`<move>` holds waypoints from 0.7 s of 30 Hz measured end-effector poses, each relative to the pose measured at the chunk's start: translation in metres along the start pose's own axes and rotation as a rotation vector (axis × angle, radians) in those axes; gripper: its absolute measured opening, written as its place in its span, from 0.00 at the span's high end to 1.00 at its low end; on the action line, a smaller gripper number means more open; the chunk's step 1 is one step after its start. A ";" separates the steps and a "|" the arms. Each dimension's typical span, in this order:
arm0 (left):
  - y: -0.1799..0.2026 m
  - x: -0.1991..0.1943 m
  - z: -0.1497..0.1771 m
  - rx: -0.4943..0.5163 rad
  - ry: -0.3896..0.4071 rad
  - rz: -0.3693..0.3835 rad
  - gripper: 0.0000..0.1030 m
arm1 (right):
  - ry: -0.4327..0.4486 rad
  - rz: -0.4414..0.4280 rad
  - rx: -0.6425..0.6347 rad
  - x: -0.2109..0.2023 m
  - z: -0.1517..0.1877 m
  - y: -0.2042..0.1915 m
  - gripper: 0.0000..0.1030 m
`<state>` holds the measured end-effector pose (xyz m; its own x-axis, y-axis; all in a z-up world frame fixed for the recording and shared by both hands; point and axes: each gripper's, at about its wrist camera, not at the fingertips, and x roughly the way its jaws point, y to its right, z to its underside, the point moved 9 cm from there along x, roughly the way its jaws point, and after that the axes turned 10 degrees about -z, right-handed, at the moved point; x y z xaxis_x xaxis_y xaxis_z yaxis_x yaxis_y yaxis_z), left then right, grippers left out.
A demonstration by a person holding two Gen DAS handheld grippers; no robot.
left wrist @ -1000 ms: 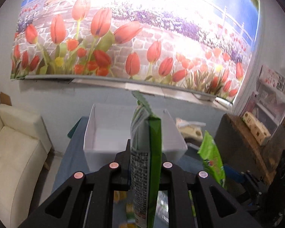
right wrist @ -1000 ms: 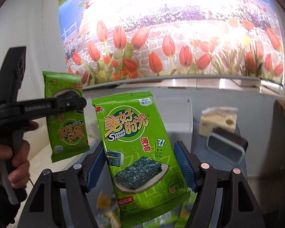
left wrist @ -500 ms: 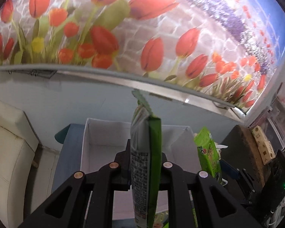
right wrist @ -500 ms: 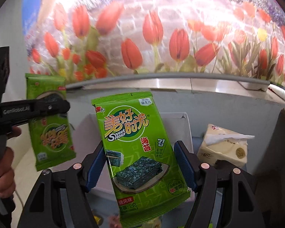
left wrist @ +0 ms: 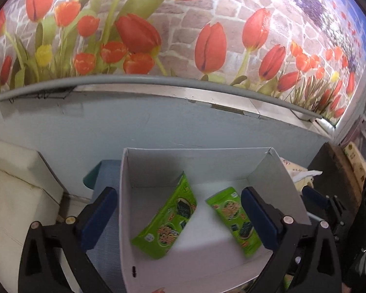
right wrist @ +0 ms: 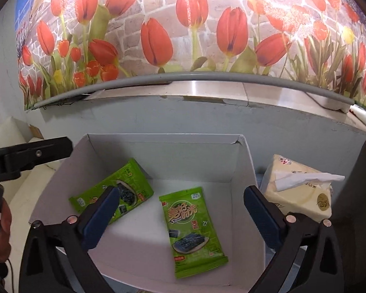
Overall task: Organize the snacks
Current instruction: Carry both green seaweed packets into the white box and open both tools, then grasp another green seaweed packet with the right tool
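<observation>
A white open box (left wrist: 275,171) (right wrist: 244,161) stands below both grippers. Two green seaweed snack packets lie inside it. One packet (left wrist: 168,222) (right wrist: 124,185) lies at the left, leaning on the box's left wall. The other packet (left wrist: 234,217) (right wrist: 190,229) lies flat at the right. My left gripper (left wrist: 180,217) is open and empty above the box. My right gripper (right wrist: 183,217) is open and empty above the box. The left gripper's body (right wrist: 29,156) shows at the left of the right wrist view.
A cream tissue pack (right wrist: 302,190) (left wrist: 297,173) sits right of the box. A white sofa (left wrist: 14,195) stands at the left. A grey wall with a tulip mural (left wrist: 183,36) is close behind the box. A dark shelf (left wrist: 341,171) stands at the right.
Both grippers opened and let go of their seaweed packets, which now lie in the white box. Both grippers moved closer over the box.
</observation>
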<state>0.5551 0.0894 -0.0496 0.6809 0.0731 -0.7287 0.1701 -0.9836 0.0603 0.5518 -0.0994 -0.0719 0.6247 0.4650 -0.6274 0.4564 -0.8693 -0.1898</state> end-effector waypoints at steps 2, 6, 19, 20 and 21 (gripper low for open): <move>-0.001 -0.004 0.001 0.021 0.010 -0.022 0.00 | -0.011 -0.015 0.015 0.000 0.002 -0.001 0.00; -0.004 -0.015 0.009 0.044 0.029 -0.052 0.00 | -0.003 -0.018 0.012 -0.011 0.008 -0.006 0.00; 0.007 -0.109 0.070 0.087 0.120 -0.064 0.00 | 0.030 -0.019 -0.014 -0.103 0.065 -0.038 0.00; 0.009 -0.118 0.076 0.092 0.128 -0.064 0.00 | 0.039 -0.035 -0.007 -0.113 0.070 -0.042 0.00; 0.010 -0.130 0.084 0.093 0.139 -0.058 0.00 | 0.041 -0.057 0.002 -0.126 0.080 -0.048 0.00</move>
<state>0.4080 0.0558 -0.0114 0.7647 0.1462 -0.6276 0.1497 -0.9876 -0.0478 0.4009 -0.1298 -0.0438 0.6233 0.5202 -0.5839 0.4907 -0.8415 -0.2259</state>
